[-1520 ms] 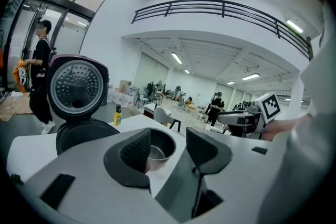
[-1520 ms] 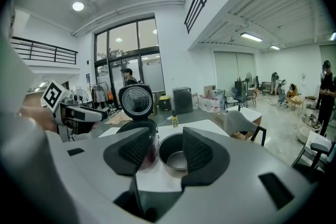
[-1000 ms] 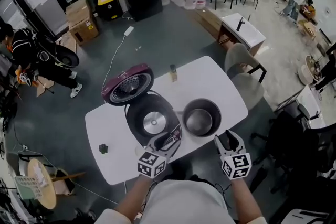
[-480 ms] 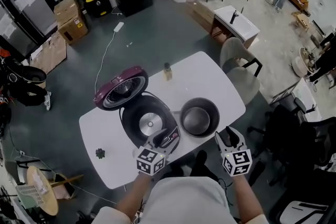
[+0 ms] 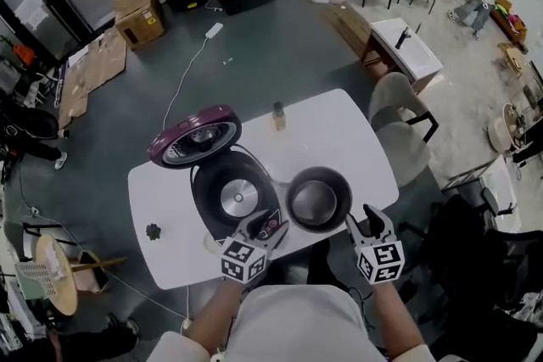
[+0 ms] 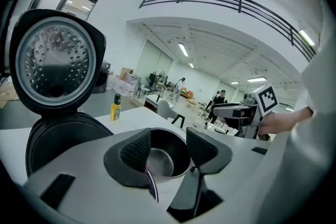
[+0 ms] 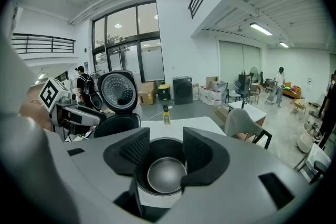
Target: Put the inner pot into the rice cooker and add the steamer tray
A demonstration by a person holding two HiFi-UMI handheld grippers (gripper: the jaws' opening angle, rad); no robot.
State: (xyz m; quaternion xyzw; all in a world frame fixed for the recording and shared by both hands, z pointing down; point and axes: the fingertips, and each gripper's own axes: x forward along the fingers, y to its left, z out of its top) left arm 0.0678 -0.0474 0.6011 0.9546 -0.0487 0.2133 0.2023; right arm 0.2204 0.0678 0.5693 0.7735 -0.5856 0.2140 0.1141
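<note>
The dark metal inner pot (image 5: 318, 199) stands on the white table (image 5: 348, 131), right of the open rice cooker (image 5: 233, 195), whose maroon lid (image 5: 193, 136) is tipped back. My left gripper (image 5: 265, 226) hovers at the cooker's front edge, open and holding nothing. In the left gripper view the inner pot (image 6: 164, 157) shows beyond the left gripper (image 6: 169, 144). My right gripper (image 5: 366, 220) is just off the pot's near right rim, also open. The inner pot (image 7: 165, 173) sits ahead of the right gripper (image 7: 164, 147). No steamer tray is in view.
A small yellow bottle (image 5: 278, 116) stands at the table's far side behind the cooker. A small dark object (image 5: 153, 231) lies near the left end. A grey chair (image 5: 399, 127) stands off the table's right corner. Cartons and furniture stand on the floor beyond.
Both grippers have edged forward and slightly down towards the pot. Their jaws stand as before. The head view has shifted a little.
</note>
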